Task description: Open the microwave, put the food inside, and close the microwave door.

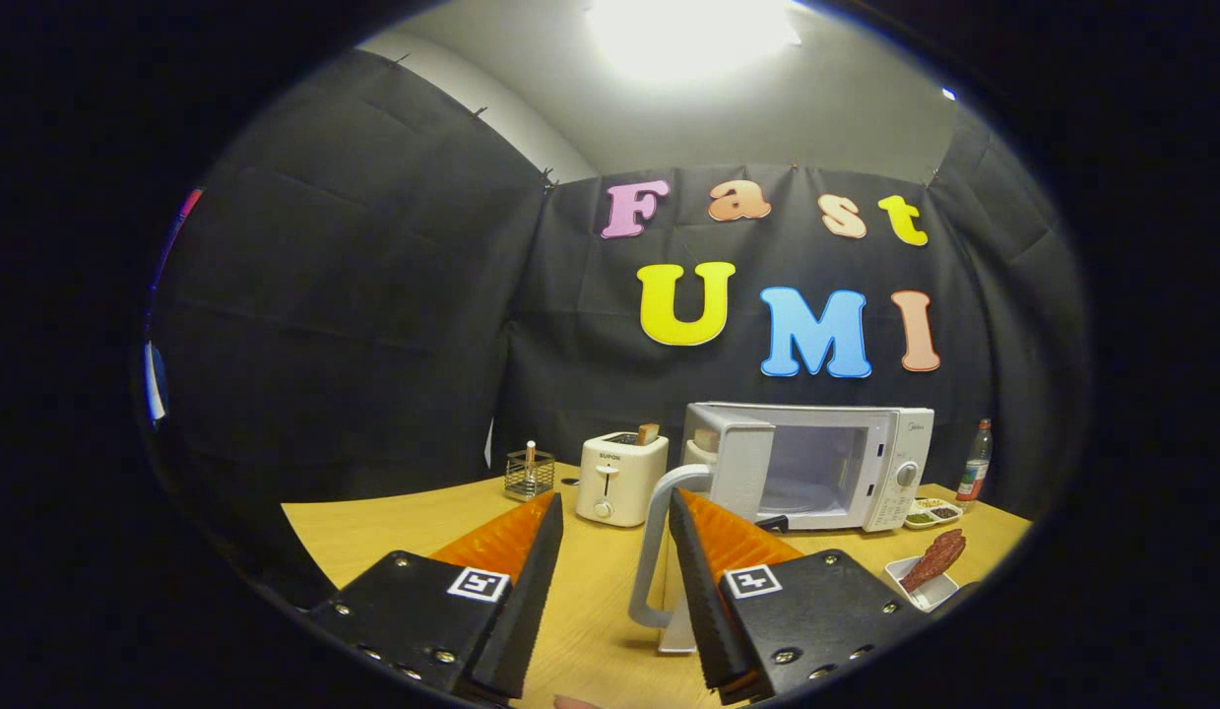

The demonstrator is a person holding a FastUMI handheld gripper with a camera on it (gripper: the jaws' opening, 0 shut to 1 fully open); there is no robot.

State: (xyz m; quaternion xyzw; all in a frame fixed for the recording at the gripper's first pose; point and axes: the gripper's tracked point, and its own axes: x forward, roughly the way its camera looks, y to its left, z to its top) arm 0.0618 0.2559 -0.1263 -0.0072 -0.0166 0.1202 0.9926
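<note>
Wooden table spreads under my fingers, which stand apart with nothing between them. The microwave door hangs wide open toward me, its curved handle just beside my right finger, between the two; I can't tell if they touch. Right of that finger lies a white dish with the reddish food. Farther back stand a toaster, a wire holder, a small sauce tray and a bottle.
</note>
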